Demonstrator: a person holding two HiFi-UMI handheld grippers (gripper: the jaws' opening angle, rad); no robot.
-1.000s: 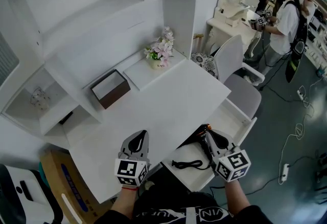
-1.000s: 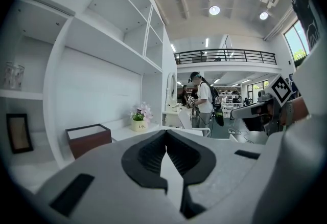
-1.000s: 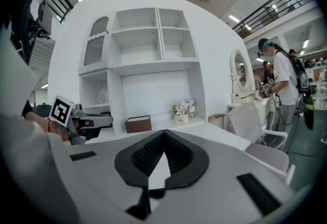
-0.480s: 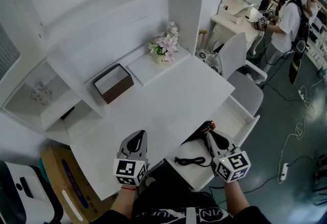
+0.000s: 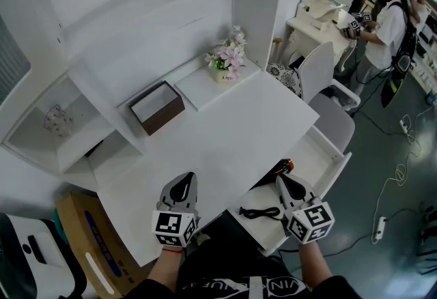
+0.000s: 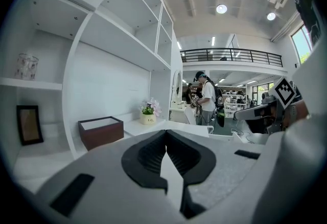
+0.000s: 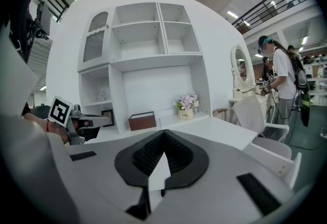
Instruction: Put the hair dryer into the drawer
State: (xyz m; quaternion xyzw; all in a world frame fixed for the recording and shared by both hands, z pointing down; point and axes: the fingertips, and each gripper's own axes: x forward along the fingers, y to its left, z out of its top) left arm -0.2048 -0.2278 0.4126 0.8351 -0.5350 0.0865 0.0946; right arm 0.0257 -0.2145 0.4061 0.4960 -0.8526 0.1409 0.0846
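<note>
The black hair dryer (image 5: 278,171) with an orange tip lies in the open white drawer (image 5: 321,158) at the desk's right side. Its black cord (image 5: 259,211) is coiled on the drawer's near end. My right gripper (image 5: 283,183) hovers just short of the dryer, apart from it and shut with nothing between its fingers; in the right gripper view (image 7: 163,138) the jaws meet. My left gripper (image 5: 184,181) is over the near edge of the white desk (image 5: 225,134), also shut and empty, as the left gripper view (image 6: 166,138) shows.
A brown box (image 5: 157,108) and a flower pot (image 5: 229,62) stand at the back of the desk under white shelves. A white chair (image 5: 328,96) stands beyond the drawer. A cardboard box (image 5: 82,243) sits on the floor at left. People (image 5: 389,18) stand far right.
Both grippers have drawn a little back from the desk toward me, still shut. The right one now sits slightly farther from the dryer's orange tip. The dryer and cord have not moved.
</note>
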